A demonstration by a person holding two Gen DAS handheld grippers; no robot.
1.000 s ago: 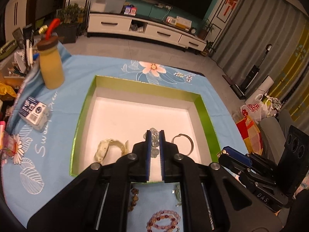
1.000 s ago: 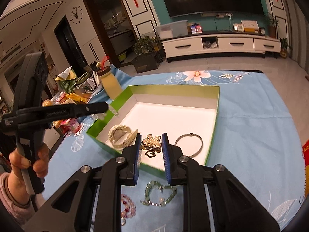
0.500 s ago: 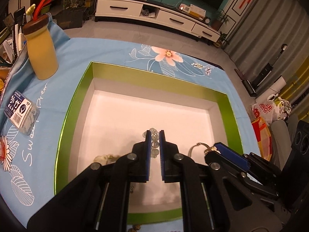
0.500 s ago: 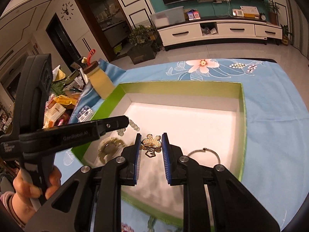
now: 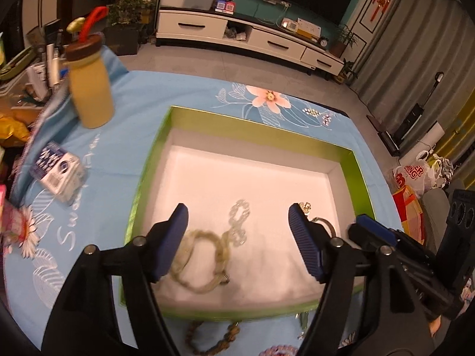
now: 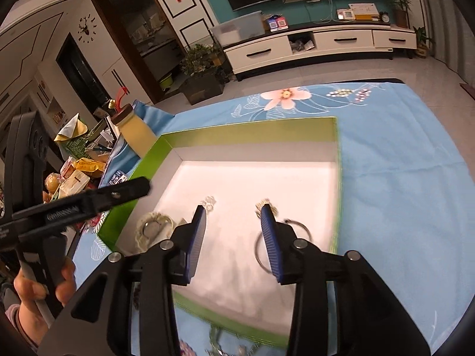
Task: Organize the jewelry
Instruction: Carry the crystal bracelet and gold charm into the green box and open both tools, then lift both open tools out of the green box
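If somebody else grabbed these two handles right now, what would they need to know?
Left gripper: open, empty, over the green box.
Right gripper: open, empty, over the same box.
In the box: pale green bracelet, clear bead chain, gold brooch, thin metal bangle.
Done: those four pieces lie on the white box floor.
Left: brown bead bracelet and pink bead bracelet lie on the blue cloth in front of the box; a few more pieces there are too blurred to name.

Warm indoor light, blurred fisheye edges
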